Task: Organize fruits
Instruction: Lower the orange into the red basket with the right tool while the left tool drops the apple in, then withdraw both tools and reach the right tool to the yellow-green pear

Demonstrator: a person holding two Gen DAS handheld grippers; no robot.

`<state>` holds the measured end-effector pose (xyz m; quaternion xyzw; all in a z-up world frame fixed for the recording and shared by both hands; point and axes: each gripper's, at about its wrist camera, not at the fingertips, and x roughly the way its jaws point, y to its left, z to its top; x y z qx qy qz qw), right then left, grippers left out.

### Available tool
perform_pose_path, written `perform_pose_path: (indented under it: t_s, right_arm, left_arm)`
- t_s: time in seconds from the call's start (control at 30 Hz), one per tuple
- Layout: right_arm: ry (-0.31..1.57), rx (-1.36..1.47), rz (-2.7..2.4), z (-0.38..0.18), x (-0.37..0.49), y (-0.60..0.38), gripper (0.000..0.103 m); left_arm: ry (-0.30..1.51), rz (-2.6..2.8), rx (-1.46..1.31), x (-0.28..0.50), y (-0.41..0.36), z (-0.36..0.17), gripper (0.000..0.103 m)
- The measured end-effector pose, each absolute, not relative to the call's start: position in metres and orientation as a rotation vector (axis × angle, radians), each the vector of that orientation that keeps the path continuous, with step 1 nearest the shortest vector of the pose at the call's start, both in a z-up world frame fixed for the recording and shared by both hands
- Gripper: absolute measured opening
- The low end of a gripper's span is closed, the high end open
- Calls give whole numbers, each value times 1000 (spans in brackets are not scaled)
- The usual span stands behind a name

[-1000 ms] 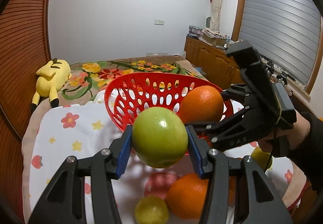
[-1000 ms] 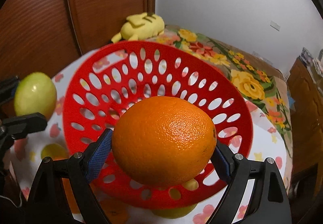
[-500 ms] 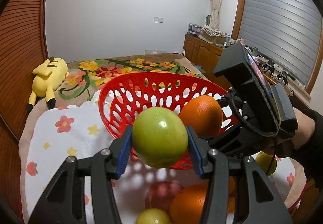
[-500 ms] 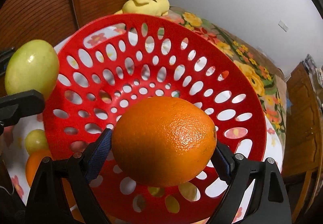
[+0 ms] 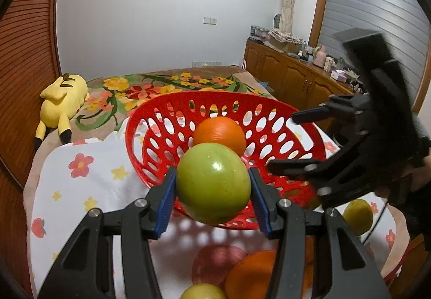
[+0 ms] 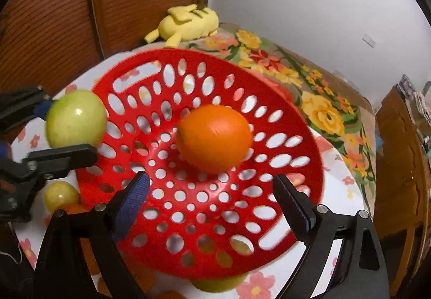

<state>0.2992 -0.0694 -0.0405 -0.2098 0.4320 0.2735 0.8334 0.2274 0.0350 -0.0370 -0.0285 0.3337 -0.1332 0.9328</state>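
We see round orange fruit (image 6: 214,137) in perforated red plastic basket (image 6: 269,207), frame centre, above right claw (image 6: 212,200), jaws just opening, wide, empty; left claw (image 5: 212,198) clamps green apple (image 5: 212,183).

Orange (image 6: 214,137) in red basket (image 6: 282,99); green apple (image 5: 212,187) gripped.

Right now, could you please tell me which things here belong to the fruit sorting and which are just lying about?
Job: green apple in left gripper; orange in red basket; open right gripper; loose yellow-green fruit.
Lying about: yellow plush toy; floral blanket.
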Motion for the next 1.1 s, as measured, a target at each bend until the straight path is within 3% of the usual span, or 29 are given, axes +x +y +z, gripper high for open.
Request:
perform_pose_path:
  t_s: [0.1, 0.27, 1.1]
  right_arm:
    - [904, -418, 578, -34, 293, -80, 94]
    - [874, -351, 576, -26, 276, -96, 94]
    - [729, -85, 456, -42, 151, -189, 95]
  left_arm:
    - [701, -269, -44, 233, 30, -41, 52]
    - [682, -274, -43, 233, 27, -38, 62]
    - [676, -294, -38, 137, 7, -40, 70]
